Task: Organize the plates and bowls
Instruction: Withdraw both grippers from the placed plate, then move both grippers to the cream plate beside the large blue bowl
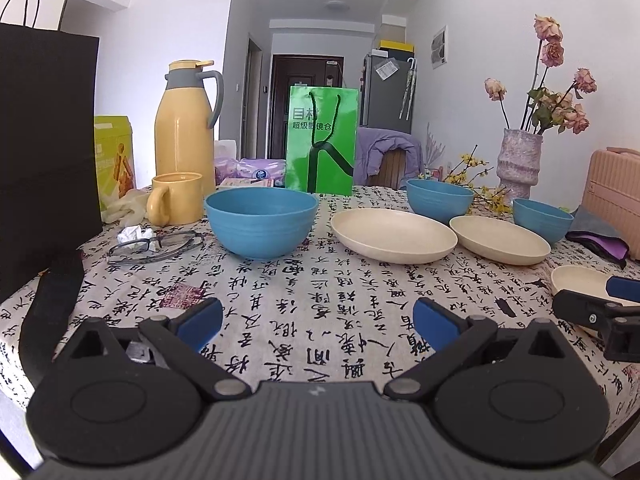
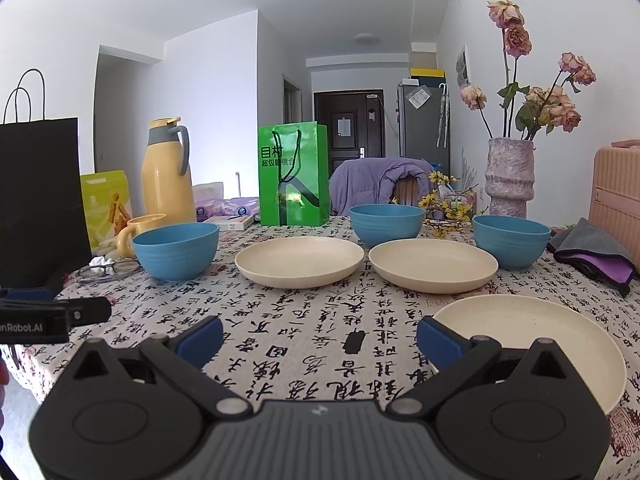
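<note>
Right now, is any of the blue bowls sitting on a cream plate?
No, all three blue bowls stand directly on the tablecloth, beside the cream plates.

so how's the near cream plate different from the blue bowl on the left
The near cream plate is wide, shallow and pale; the blue bowl on the left is deep and narrower. The plate lies at the table's near edge with the open right gripper partly over its rim; the bowl stands farther back beside a yellow mug, nothing near it. Both are empty, upright and unstacked.
</note>
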`<state>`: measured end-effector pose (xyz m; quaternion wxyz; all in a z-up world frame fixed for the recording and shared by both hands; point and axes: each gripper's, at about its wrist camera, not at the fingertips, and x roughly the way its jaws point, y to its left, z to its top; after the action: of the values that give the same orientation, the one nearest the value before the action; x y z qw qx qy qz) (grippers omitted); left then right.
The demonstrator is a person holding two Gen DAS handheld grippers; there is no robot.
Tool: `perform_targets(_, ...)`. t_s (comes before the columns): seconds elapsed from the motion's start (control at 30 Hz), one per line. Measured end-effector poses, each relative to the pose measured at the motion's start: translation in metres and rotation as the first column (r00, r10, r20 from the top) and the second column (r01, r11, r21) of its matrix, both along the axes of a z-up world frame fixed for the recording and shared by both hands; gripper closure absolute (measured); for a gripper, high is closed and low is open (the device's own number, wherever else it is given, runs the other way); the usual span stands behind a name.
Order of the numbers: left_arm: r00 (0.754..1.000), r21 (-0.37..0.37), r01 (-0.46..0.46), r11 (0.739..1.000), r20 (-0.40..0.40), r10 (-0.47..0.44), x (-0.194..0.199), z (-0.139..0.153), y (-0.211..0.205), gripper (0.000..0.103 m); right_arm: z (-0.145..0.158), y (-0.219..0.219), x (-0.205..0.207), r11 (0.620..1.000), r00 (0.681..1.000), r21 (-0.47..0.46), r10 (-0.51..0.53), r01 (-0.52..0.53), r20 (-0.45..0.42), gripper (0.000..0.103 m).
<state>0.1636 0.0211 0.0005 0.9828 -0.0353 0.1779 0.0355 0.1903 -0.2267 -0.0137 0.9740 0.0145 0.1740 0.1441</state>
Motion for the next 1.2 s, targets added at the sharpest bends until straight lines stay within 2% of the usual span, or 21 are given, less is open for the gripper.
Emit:
perform_targets(0.17,1.000,-0.020,0.029,0.999,-0.005,-0.029,0.024,0.006,-0.002,0.000,0.011,0.000,0.033,0.998,0.996,0.053,0.045,-0.040,-0.081,0.000)
perform_targets(0.37,1.000,-0.095,-0.002,0.995,-0.026,0.000,0.060,0.013,-0.005,0.000,0.031,-0.009,0.088,0.976,0.966,0.197,0.131,-0.087,-0.221,0.000)
perform_targets(0.5,0.996,-0.184,-0.050,0.982,-0.078,0.036,0.090,0.014,-0.002,0.000,0.046,-0.013,0.125,0.966,0.949,0.237,0.163,-0.098,-0.269,0.000)
perform_targets(0.57,0.991,-0.249,-0.084,0.965,-0.119,0.055,0.108,0.013,0.002,0.000,0.053,-0.013,0.142,0.962,0.943,0.238,0.197,-0.133,-0.268,0.000)
perform_targets(0.77,0.968,-0.346,-0.179,0.921,-0.227,0.103,0.162,0.012,0.000,0.000,0.074,-0.009,0.209,0.961,0.923,0.161,0.264,-0.226,-0.280,0.000)
perform_targets(0.9,0.963,-0.360,-0.208,0.909,-0.238,0.126,0.196,0.013,-0.007,0.000,0.080,-0.004,0.264,0.969,0.919,0.081,0.248,-0.235,-0.308,0.002)
perform_targets(0.97,0.955,-0.353,-0.246,0.902,-0.250,0.163,0.212,0.012,-0.010,0.001,0.078,0.001,0.290,0.963,0.908,0.035,0.264,-0.268,-0.325,0.011)
perform_targets(1.03,0.949,-0.356,-0.270,0.894,-0.255,0.185,0.226,0.011,-0.013,0.005,0.070,0.007,0.317,0.960,0.897,0.007,0.264,-0.280,-0.355,0.015)
perform_targets(1.1,0.945,-0.354,-0.284,0.891,-0.262,0.197,0.237,0.008,-0.017,0.015,0.060,0.015,0.341,0.955,0.884,-0.022,0.265,-0.296,-0.385,0.029)
perform_targets(1.2,0.937,-0.344,-0.304,0.888,-0.277,0.214,0.252,0.002,-0.021,0.026,0.042,0.029,0.371,0.940,0.869,-0.083,0.271,-0.332,-0.413,0.043)
